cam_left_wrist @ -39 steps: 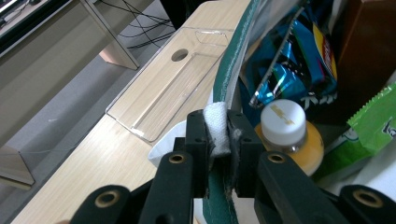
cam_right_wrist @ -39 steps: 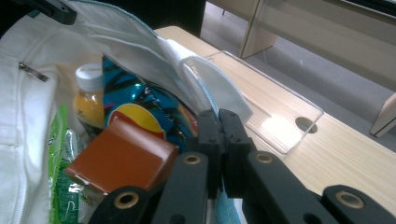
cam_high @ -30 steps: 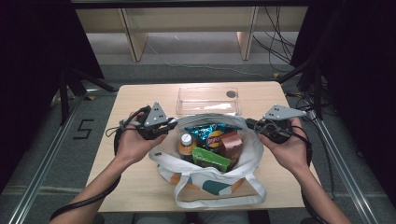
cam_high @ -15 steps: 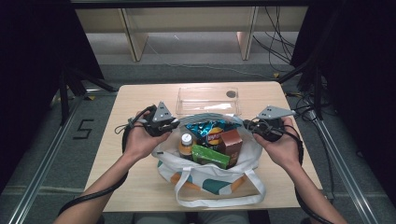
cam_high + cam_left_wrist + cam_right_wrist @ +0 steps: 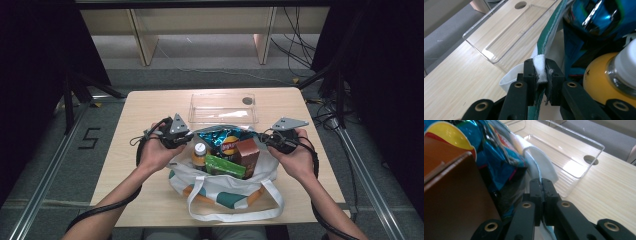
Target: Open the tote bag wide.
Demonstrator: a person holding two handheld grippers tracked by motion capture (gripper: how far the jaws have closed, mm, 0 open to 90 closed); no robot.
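Holding the bag (image 5: 225, 187) rim on the worktop (image 5: 130, 165), left hand-held gripper (image 5: 540, 72) and right hand-held gripper (image 5: 541, 188) both clamped on cloth, we pull evenly apart, not tipping the bottle (image 5: 199, 155).

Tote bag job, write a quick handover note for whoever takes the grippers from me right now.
Left gripper: shut on the tote bag rim, white fabric pinched between its jaws.
Right gripper: shut on the bag's rim at the opposite side.
The bag sits on the table, mouth held wide, packed with a blue snack bag, a yellow bottle, a brown carton and a green packet.
The clear tray behind the bag holds nothing.
Done: both sides of the rim gripped. Left: probably unloading the items into the tray; none is out yet.
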